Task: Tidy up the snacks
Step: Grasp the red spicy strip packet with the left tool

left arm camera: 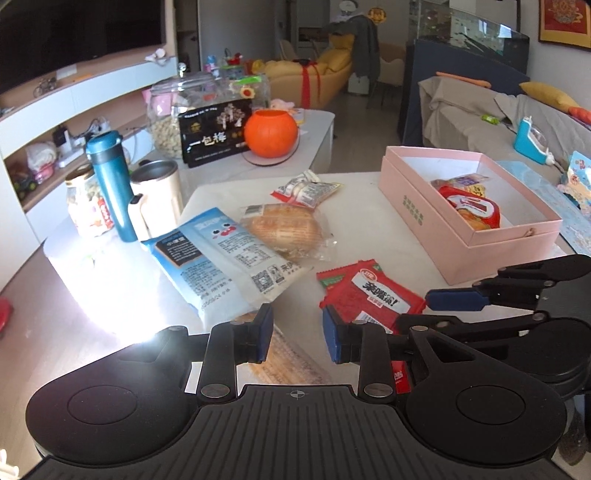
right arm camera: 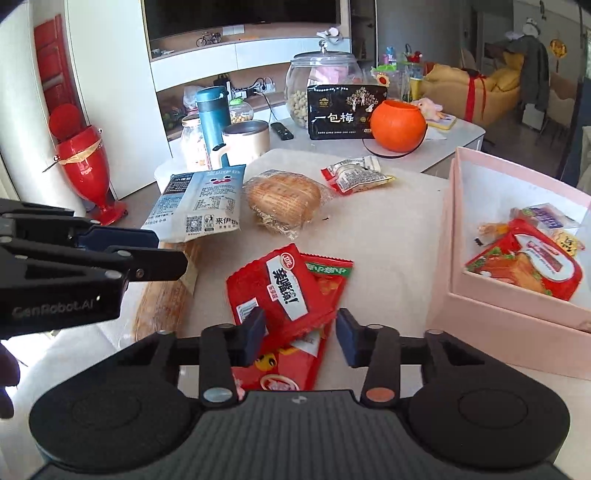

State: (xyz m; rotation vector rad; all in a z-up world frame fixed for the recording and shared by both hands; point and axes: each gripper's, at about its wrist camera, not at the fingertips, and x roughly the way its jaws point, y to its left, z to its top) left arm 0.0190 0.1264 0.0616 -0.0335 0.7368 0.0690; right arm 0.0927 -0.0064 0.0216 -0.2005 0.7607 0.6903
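Right tongs (right arm camera: 301,339) straddle glossy red snack packet (right arm camera: 284,288), pads apart.

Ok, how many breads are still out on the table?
2: a wrapped round bun mid-table, and a long loaf partly under the blue bag. More may hide under packets.

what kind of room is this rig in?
Most likely a home living room: a wall-mounted TV over built-in shelving, a yellow sofa in the back, and a coffee table strewn with snack packs.

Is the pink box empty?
No, the pink box already has a few snack packets inside, such as a red packet.
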